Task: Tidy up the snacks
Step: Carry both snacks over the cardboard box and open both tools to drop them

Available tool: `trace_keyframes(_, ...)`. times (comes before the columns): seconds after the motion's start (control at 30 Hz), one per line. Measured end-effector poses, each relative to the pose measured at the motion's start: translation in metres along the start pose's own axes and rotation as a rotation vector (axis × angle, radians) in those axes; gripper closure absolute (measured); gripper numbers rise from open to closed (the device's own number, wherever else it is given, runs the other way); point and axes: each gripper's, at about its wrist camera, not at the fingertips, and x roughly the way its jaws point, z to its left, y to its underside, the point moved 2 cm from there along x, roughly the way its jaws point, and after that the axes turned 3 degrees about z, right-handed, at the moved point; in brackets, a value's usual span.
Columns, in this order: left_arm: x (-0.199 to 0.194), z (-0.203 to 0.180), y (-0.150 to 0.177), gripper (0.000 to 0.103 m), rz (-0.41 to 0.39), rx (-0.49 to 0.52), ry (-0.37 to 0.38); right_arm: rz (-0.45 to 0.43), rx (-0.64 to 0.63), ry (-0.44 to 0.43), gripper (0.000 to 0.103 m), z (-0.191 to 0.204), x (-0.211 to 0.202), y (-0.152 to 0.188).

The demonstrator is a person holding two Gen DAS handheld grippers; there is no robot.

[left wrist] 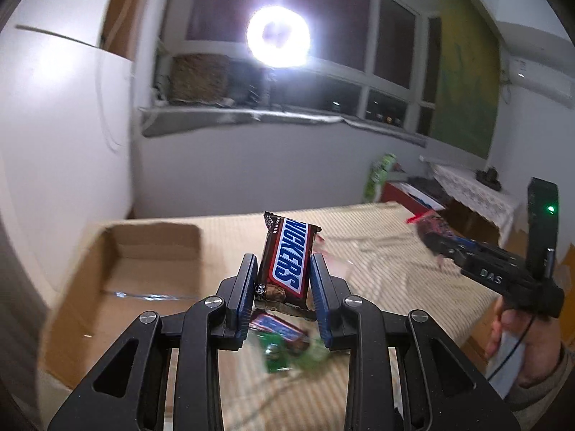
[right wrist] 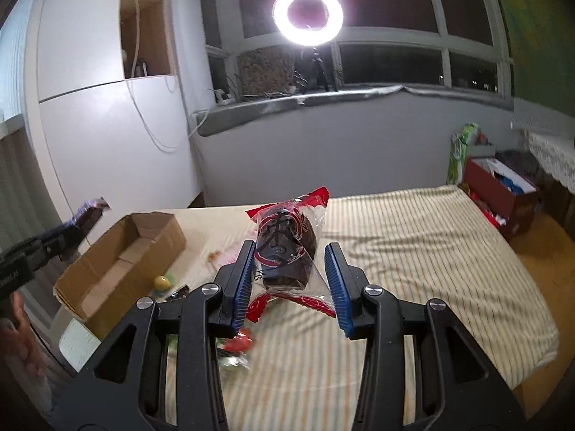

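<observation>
left hand-held gripper point(left wrist: 284, 276) clamps snickers bar point(left wrist: 285, 264).

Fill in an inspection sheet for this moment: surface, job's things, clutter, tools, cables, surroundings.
Surface: striped bedcover.
Job's things: Snickers bar and a clear-wrapped dark cake, both held aloft; open cardboard box, nothing seen inside.
Clutter: loose snacks on the cover.
Tools: left tool shut on the bar; right tool pinching the cake's wrapper.
Cables: white cord on the wall.
Surroundings: ring light, dark window, red box.
</observation>
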Motion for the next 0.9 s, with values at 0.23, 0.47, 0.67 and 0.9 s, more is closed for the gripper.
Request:
trace_keyframes(0.23,-0.033,0.025,-0.009,0.075,-0.070,-0.006,-0.066,0.024,-0.032,-0.015,0.062,0.041,0.003,-0.005)
trace_keyframes(0.47,-0.051,0.052,-0.007,0.075,-0.107,-0.026,-0.134,0.051,-0.115,-0.066,0.062,0.097,0.022,-0.012)
trace_keyframes(0.67,-0.066,0.089,-0.001,0.075,-0.122,-0.082,-0.197,0.074,-0.196,-0.162,0.062,0.160,0.045,-0.015)
trace_keyframes(0.9,-0.083,0.125,0.009,0.075,-0.127,-0.143,-0.294,0.092,-0.260,-0.278,0.062,0.220,0.067,-0.013)
